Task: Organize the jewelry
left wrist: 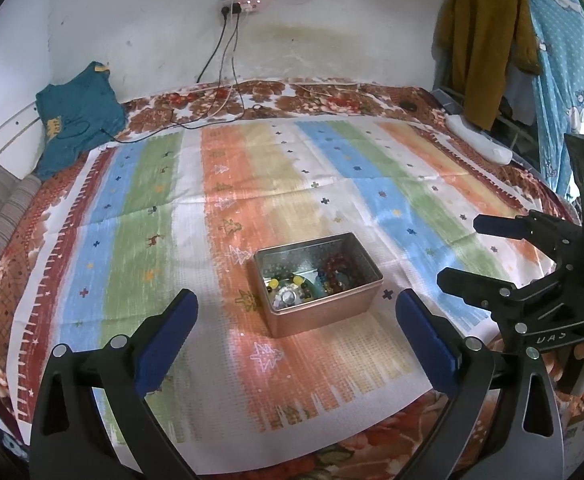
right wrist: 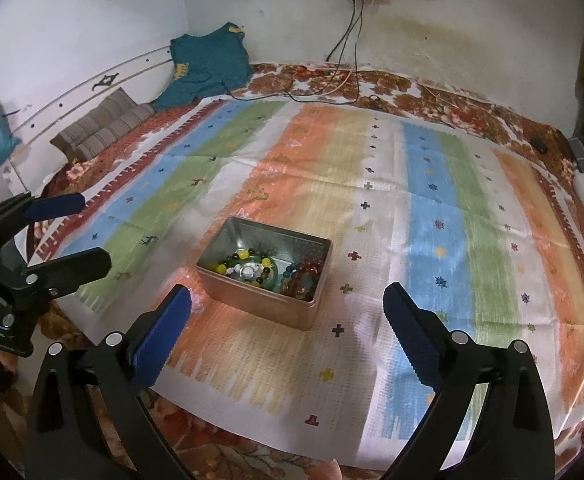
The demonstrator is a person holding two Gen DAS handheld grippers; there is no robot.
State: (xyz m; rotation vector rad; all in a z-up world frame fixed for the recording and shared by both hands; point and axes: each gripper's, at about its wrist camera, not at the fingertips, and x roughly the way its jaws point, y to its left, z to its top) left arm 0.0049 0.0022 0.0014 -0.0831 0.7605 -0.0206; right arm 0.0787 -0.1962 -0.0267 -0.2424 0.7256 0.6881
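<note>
A striped cloth (left wrist: 251, 184) covers most of the bed, with bare cloth on every side of the metal box (left wrist: 318, 284) near its front edge. Bead jewelry (right wrist: 269, 268) lies inside the box. Left gripper (left wrist: 296, 336) and right gripper (right wrist: 287, 332) hover spread wide, holding nothing, just short of the box.

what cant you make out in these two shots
- Jewelry in the tin: heaped and small in both views, so single pieces can't be counted.
- Tin floor: left wrist view, near wall hides part.
- Hanging clothes: cut off by the left wrist view's top edge.
</note>
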